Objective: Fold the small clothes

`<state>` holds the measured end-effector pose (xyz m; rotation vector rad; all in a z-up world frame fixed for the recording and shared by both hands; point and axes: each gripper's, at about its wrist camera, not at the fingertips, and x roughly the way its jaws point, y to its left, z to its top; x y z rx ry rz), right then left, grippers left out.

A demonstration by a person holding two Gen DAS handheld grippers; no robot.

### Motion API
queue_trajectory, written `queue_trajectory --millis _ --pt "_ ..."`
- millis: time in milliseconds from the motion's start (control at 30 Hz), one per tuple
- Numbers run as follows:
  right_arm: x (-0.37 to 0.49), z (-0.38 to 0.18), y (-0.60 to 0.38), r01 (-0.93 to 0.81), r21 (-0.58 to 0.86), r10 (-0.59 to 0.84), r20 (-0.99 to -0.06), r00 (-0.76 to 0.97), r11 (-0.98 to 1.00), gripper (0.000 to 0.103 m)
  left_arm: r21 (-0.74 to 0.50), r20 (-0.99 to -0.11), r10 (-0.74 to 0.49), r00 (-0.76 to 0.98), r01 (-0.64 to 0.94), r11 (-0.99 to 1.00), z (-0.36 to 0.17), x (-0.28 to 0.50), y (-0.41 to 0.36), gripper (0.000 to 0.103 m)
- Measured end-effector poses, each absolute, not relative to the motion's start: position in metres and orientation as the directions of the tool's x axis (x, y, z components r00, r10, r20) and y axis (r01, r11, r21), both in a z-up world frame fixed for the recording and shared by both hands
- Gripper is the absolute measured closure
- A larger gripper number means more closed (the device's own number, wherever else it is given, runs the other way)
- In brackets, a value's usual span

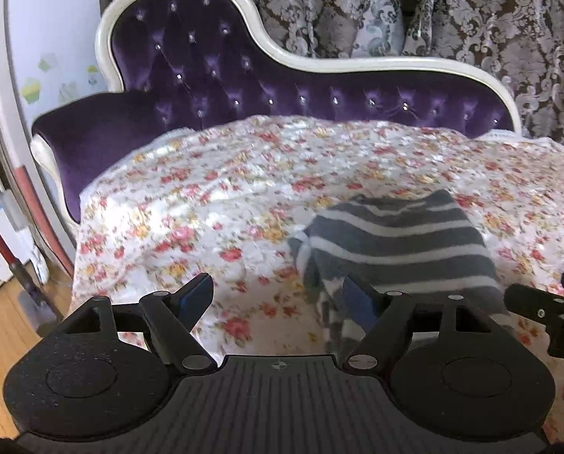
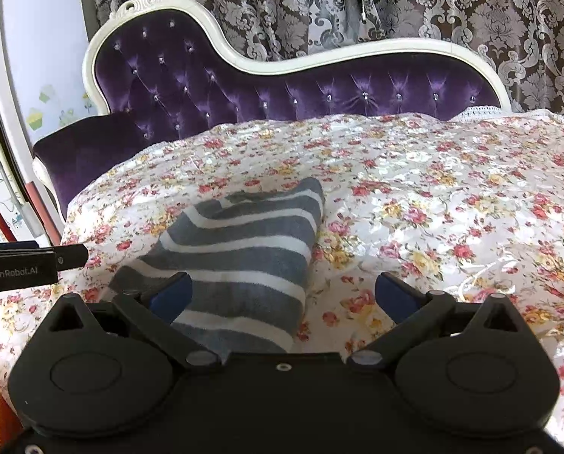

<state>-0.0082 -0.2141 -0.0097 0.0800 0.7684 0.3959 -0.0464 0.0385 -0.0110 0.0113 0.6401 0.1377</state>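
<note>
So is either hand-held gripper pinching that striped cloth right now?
No, both the left hand-held gripper and right hand-held gripper are open, and the striped cloth lies free on the floral cover.

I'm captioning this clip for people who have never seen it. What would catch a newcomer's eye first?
Probably the grey-and-white striped garment, lying folded on the white floral bedspread just ahead of both open grippers. Behind it rises the tufted purple velvet chaise back with a cream carved frame, set against dark damask curtains.
</note>
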Motion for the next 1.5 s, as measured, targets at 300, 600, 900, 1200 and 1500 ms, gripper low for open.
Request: queue_trajectory --millis 300,600,900,1200,1500 --pt "-0.018 -0.003 -0.210 -0.310 0.161 0.333 -0.684 0.649 0.937 0.001 0.050 -0.623 0.113 0.774 -0.105 0.993 -0.019 -0.055 0.033 0.029" --pt "-0.033 0.006 -0.206 -0.287 0.119 0.288 -0.684 0.670 0.951 0.001 0.034 -0.636 0.101 0.765 -0.103 0.994 -0.022 -0.065 0.033 0.029" --pt "-0.040 0.008 -0.207 -0.256 0.079 0.233 -0.721 0.653 0.963 0.001 0.017 -0.647 0.084 0.758 -0.096 0.995 -0.022 -0.075 0.033 0.029" --pt "-0.049 0.001 -0.202 -0.289 0.092 0.254 -0.759 0.599 0.953 0.001 0.013 -0.661 0.087 0.745 -0.104 0.994 -0.023 -0.086 0.038 0.029" --pt "-0.052 -0.001 -0.203 -0.292 0.110 0.268 -0.768 0.582 0.950 0.001 0.003 -0.686 0.083 0.723 -0.111 0.994 -0.028 -0.087 0.042 0.029"
